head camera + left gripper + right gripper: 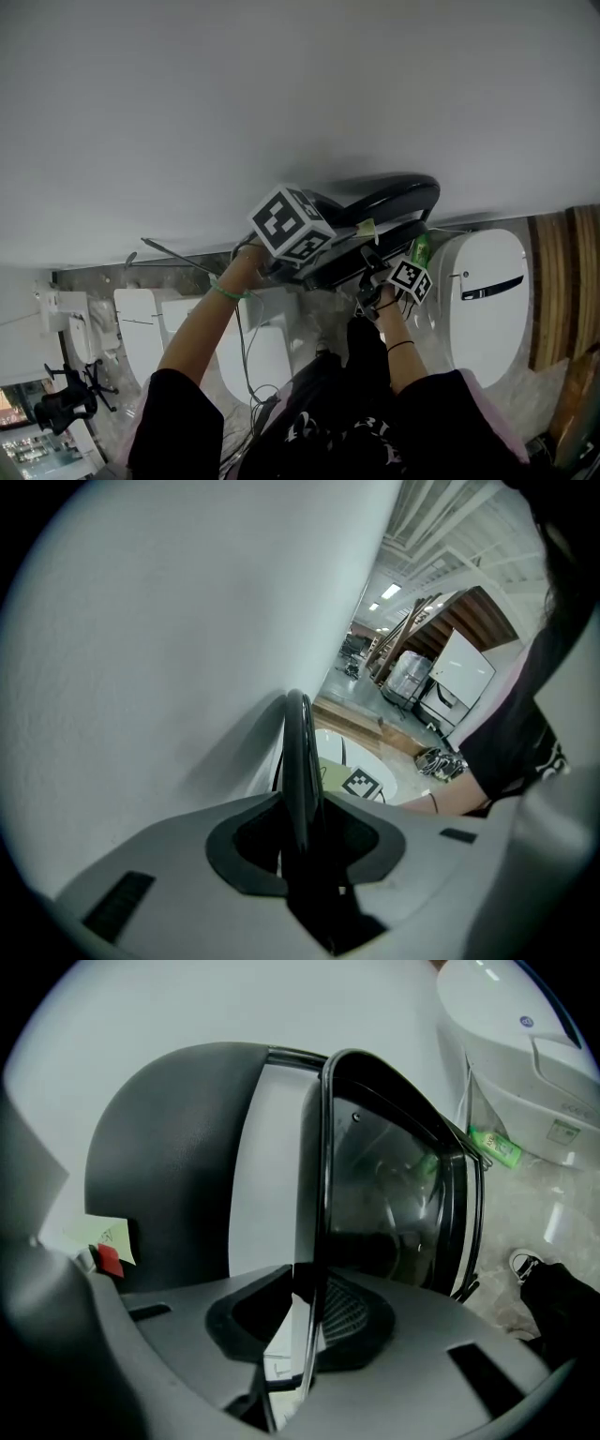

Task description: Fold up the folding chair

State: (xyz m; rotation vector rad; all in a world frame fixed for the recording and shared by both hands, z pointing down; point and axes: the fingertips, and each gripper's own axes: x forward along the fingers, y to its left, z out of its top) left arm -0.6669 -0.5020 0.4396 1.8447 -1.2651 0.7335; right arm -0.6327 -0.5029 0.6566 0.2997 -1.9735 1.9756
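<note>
The black folding chair (398, 199) stands folded flat against a white wall (281, 94). My left gripper (302, 265) is shut on a black tube of its frame (298, 752), which runs straight up from between the jaws (305, 846). My right gripper (373, 274) is shut on a thin edge of the chair's glossy black panel (394, 1185); that edge passes between the jaws (309, 1330). In the head view both arms reach forward to the chair, with the marker cubes (292, 224) uppermost. A small yellow and red tag (108, 1241) sits at the left of the right gripper view.
White rounded housings (492, 300) stand on the marbled floor to the right and at the lower left (141, 328). A wooden panel (572, 281) lies at the far right. A green bottle (421, 247) is near the right gripper. A black office chair (70, 394) is at the far left.
</note>
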